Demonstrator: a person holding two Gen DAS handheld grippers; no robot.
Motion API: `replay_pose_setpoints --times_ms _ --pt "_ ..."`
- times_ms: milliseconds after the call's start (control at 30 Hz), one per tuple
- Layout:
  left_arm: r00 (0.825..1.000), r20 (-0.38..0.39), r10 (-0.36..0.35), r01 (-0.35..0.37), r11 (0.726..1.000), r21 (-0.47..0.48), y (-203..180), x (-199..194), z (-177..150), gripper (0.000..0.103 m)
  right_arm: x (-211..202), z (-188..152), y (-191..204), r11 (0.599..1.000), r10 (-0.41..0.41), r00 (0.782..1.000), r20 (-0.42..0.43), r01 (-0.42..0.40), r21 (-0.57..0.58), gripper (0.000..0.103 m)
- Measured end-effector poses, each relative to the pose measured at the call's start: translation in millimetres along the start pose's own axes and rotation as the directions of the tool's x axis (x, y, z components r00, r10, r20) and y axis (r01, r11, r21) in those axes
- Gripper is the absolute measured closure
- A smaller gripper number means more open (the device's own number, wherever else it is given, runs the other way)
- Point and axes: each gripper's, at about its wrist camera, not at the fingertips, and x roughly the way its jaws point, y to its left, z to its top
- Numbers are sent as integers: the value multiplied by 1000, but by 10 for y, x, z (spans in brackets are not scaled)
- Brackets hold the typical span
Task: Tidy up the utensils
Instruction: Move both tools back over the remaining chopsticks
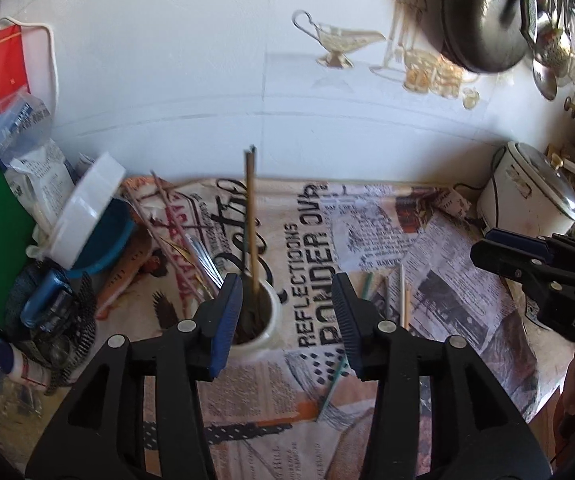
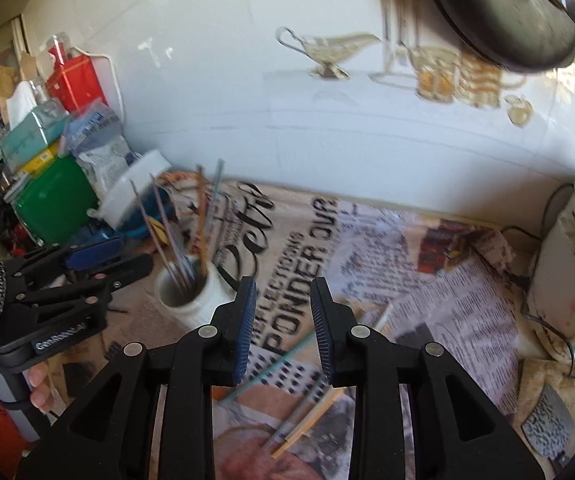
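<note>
Step in hand: between picks. Left gripper released, nothing between the pads; cup sits just behind its left finger, sticks upright inside, long axes near vertical. Right gripper also released, empty. Loose sticks lie flat on the newspaper just below the right jaws, axes slanting up-right. Next, by my judgement: lower the right gripper, align the jaws across one stick, close.

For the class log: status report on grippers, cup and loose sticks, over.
Left gripper open, empty. Right gripper open, empty. White ceramic cup upright, holding several thin sticks. More sticks loose on newspaper. Nothing blocking.
</note>
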Motion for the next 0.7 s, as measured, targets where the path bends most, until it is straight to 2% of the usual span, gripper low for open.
replay_pose_setpoints --times_ms 200,367,500,700 --pt "997 -82 -11 11 1000 1 -313 295 -277 58 263 -330 -439 997 -55 991 -118 61 48 78" --pt "988 -154 5 -6 1000 -3 -460 554 -479 58 700 -594 -766 991 -59 968 -244 87 105 78" --pt "980 -200 6 -11 1000 -23 -471 712 -628 58 978 -777 -857 991 -49 943 -329 88 105 78" --pt "965 -261 11 -27 998 -59 -464 932 -863 58 1194 -920 -883 992 -12 926 -377 57 109 78"
